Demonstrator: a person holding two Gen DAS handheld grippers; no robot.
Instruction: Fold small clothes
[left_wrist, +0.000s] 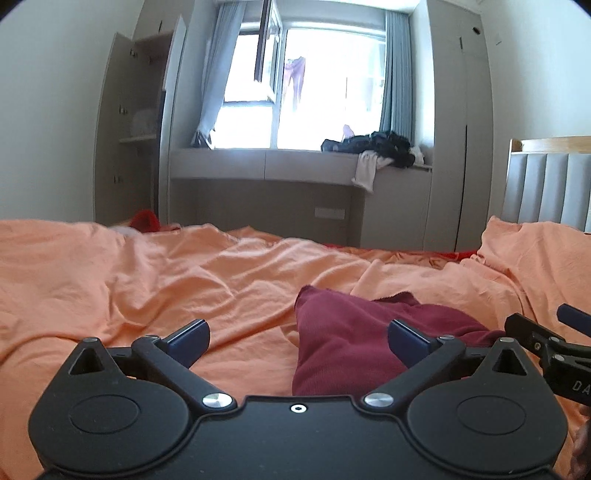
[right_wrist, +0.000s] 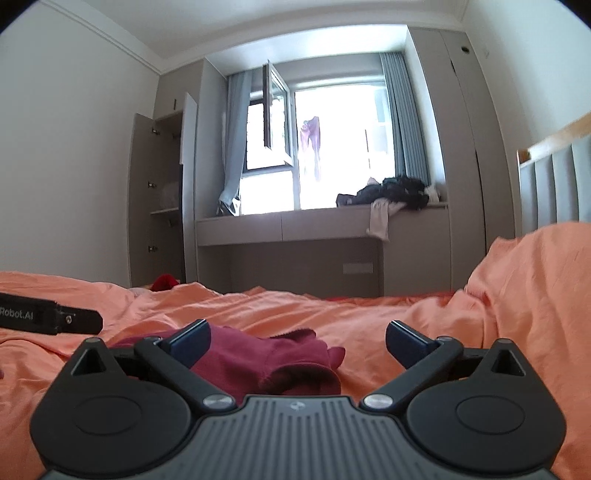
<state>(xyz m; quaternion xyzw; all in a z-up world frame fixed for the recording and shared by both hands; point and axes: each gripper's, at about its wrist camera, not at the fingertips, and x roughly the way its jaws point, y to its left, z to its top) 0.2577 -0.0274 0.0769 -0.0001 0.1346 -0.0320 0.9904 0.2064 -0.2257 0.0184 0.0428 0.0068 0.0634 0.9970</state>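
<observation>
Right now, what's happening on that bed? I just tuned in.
A person holds two grippers low over an orange bedsheet. Between them lies a crumpled maroon garment, not yet folded. The left gripper and the right gripper are both open and hold nothing. A pile of dark clothes sits on the window ledge beyond.

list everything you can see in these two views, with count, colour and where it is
small garment: 1, maroon, crumpled on the bed between both grippers
bedsheet: 1, orange, wrinkled, covering the bed
red item: 1, far edge of bed, unclear what
clothes pile: 1, mostly black and white, on window ledge
curtains: 2, blue-grey, beside window
wardrobe: 1, grey, door open, left
headboard: 1, grey padded, right
left gripper: 1, black, open, above garment
right gripper: 1, black, open, above garment
</observation>
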